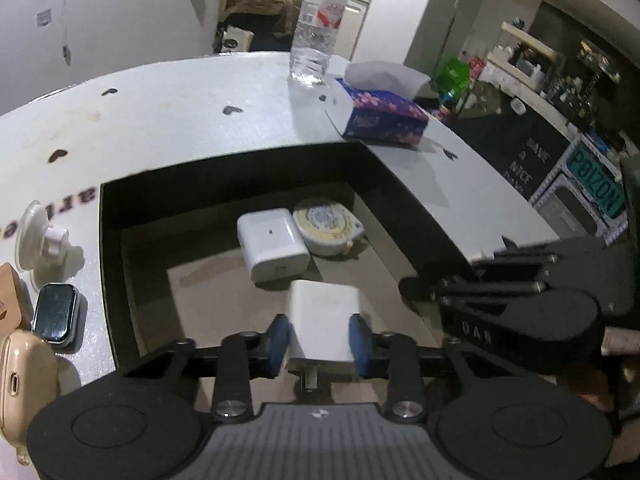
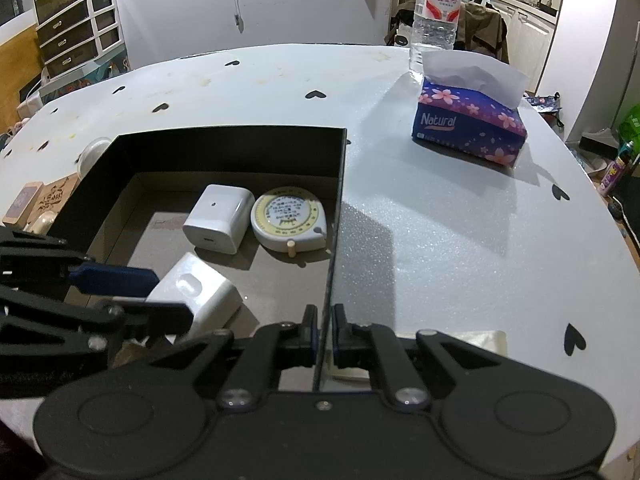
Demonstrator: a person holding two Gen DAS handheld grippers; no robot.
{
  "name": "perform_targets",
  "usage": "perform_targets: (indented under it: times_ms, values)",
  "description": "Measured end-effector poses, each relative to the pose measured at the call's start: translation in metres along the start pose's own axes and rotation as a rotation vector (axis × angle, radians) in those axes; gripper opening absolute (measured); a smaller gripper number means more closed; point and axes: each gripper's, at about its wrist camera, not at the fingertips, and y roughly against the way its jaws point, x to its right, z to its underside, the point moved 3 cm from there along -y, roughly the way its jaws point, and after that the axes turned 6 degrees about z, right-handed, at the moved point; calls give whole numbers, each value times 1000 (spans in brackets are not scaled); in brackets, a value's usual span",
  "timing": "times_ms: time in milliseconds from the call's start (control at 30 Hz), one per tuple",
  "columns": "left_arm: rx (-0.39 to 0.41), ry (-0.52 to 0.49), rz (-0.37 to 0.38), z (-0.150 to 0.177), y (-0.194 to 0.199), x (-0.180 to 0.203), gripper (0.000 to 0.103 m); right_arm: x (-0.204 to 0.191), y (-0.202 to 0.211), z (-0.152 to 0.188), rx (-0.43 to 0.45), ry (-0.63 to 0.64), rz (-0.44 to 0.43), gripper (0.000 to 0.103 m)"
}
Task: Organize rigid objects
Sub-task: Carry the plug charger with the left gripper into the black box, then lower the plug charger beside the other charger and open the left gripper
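My left gripper [image 1: 319,340] is shut on a white charger plug [image 1: 322,326] and holds it low inside the black box [image 1: 224,172]; the same plug shows in the right wrist view [image 2: 196,296]. Another white charger [image 1: 274,244] and a round tape measure [image 1: 326,224] lie on the box floor beyond it; they also show in the right wrist view, the charger [image 2: 219,218] and the tape measure [image 2: 291,218]. My right gripper [image 2: 325,338] is shut on the box's right wall [image 2: 334,240] at its near end.
On the white table [image 2: 440,240] left of the box lie a smartwatch [image 1: 54,312], a beige earbud case [image 1: 24,384] and a white suction hook [image 1: 38,236]. A tissue box [image 2: 468,126] and a water bottle [image 2: 436,8] stand at the far right.
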Motion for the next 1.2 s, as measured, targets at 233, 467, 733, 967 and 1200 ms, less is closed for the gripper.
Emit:
perform_targets:
  times_ms: [233,467,733,967,1200]
  values:
    - [54,90,-16,-12,-11,-1,14,0,0,0,0,3,-1,7]
    - [29,106,19,-9,-5,-5,32,1,0,0,-1,-2,-6,7]
    - [-54,2,14,3,10,-10,29,0,0,0,-2,1,-6,7]
    - [-143,-55,20,3,-8,-5,29,0,0,0,-4,1,-3,7]
    - [-137,-28,57,-3,-24,9,30,0,0,0,-6,8,0,7]
